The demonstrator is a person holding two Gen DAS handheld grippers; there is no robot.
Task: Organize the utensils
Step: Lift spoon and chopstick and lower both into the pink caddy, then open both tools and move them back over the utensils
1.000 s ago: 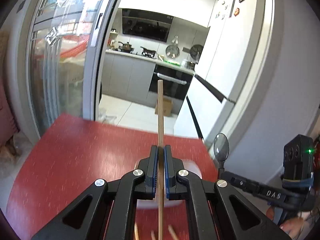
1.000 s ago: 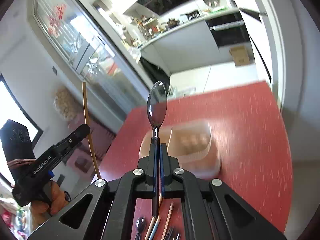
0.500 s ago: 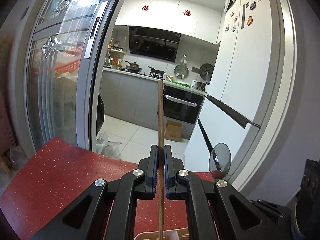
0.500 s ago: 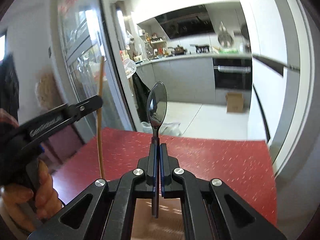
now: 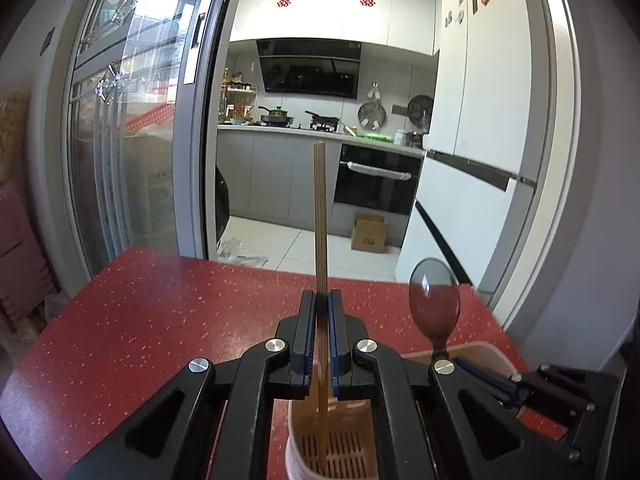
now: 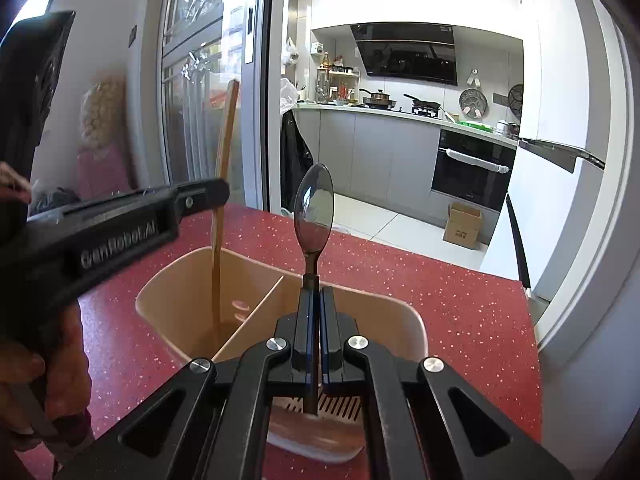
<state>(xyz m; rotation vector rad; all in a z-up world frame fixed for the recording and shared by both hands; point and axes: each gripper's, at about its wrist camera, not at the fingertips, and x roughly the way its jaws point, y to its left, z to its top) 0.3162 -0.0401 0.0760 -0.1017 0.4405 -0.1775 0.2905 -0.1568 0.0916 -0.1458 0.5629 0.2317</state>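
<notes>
Red table [image 5: 140, 320], cardboard box [image 5: 369, 233] by oven [image 5: 376, 186], fridge [image 5: 480, 152].

The worktop [image 6: 440, 300] is red with pale speckles. The utensil holder [image 6: 404, 320] is beige. The chopstick [image 5: 320, 208] is brown, the spoon [image 6: 313, 208] shiny silver, and both claws black with blue pads.
</notes>
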